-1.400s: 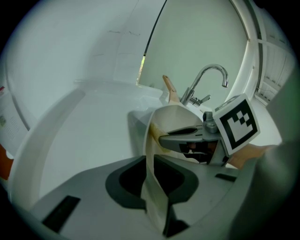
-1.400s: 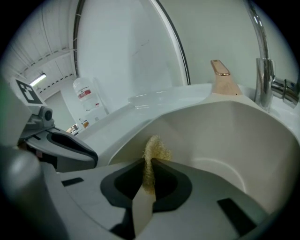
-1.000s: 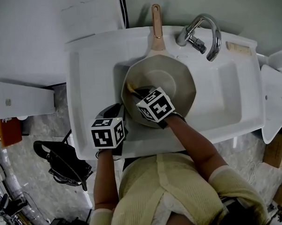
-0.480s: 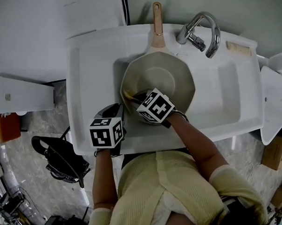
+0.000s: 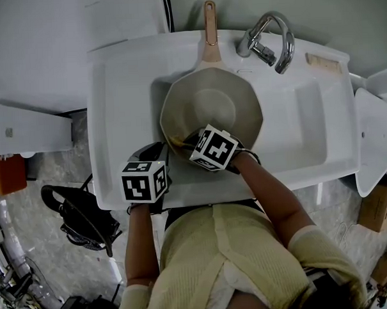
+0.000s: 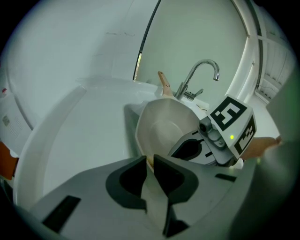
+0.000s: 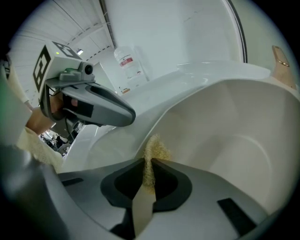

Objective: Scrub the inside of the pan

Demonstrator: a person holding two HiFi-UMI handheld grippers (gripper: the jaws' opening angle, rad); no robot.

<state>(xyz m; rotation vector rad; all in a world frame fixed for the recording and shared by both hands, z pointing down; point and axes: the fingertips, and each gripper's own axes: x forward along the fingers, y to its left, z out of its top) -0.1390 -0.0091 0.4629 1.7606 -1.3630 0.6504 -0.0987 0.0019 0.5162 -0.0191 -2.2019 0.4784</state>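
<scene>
**A:** What has shifted in the last second?

**B:** The right tool [image 5: 182,142] has slid its scouring pad [image 5: 174,142] off the middle of the pan [image 5: 210,105]. It now sits against the near-left inner wall.

**A:** How does that tool stand?

**B:** Its jaws are pressed together on the yellowish, fibrous pad. The pad pokes out past the tips and touches the pale inside of the pan.

**A:** And the other one?

**B:** The left tool [image 6: 149,160] pinches the pan's near-left rim. Its jaws are almost together, with only the thin pale edge between them. The two tools are just beside each other.

**A:** Where is the pan?

**B:** It lies in the basin of the white sink [image 5: 112,122]. Its wooden handle [image 5: 209,25] points toward the back wall, just left of the chrome faucet [image 5: 268,35].
</scene>
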